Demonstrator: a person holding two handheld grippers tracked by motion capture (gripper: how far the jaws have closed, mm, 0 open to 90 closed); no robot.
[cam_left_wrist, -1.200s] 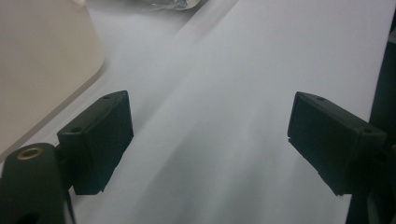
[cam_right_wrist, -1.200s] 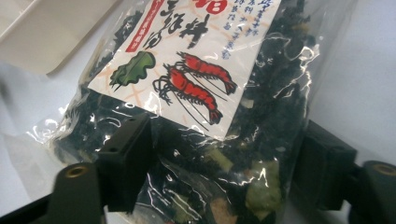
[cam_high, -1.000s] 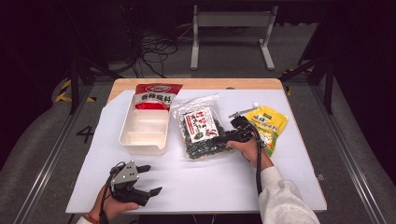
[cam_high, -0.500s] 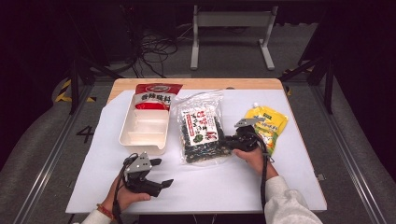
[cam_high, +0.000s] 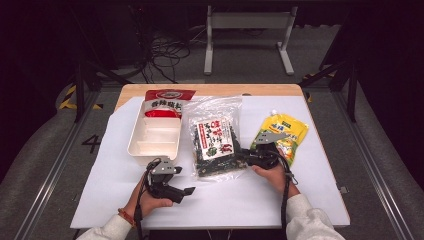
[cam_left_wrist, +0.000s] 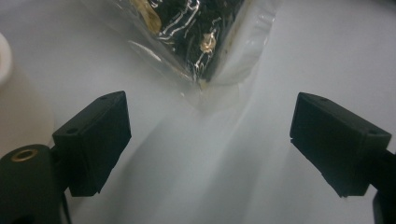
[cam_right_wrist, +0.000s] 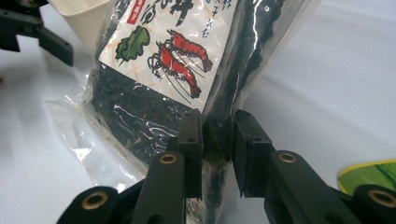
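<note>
A clear bag of dark dried seaweed (cam_high: 214, 142) with a red-and-white shrimp label lies mid-table. My right gripper (cam_high: 241, 158) comes in from the bag's right side. Its jaws have just been closing and now pinch the bag's edge (cam_right_wrist: 217, 140). My left gripper (cam_high: 184, 181) sits on the white table cover just below and left of the bag. Its jaws stand wide open (cam_left_wrist: 210, 121), with nothing between them. The bag's lower corner (cam_left_wrist: 205, 42) lies just ahead of them.
A white divided tray (cam_high: 134, 142) stands left of the bag, with a red snack packet (cam_high: 169, 97) at its far end. A yellow pouch (cam_high: 287, 132) lies to the right, behind my right hand. The tray wall (cam_left_wrist: 14, 107) is close on my left gripper's left.
My left gripper has moved right, toward the bag's lower left corner. The right gripper has shut on the bag's right edge and the bag has shifted a little.
</note>
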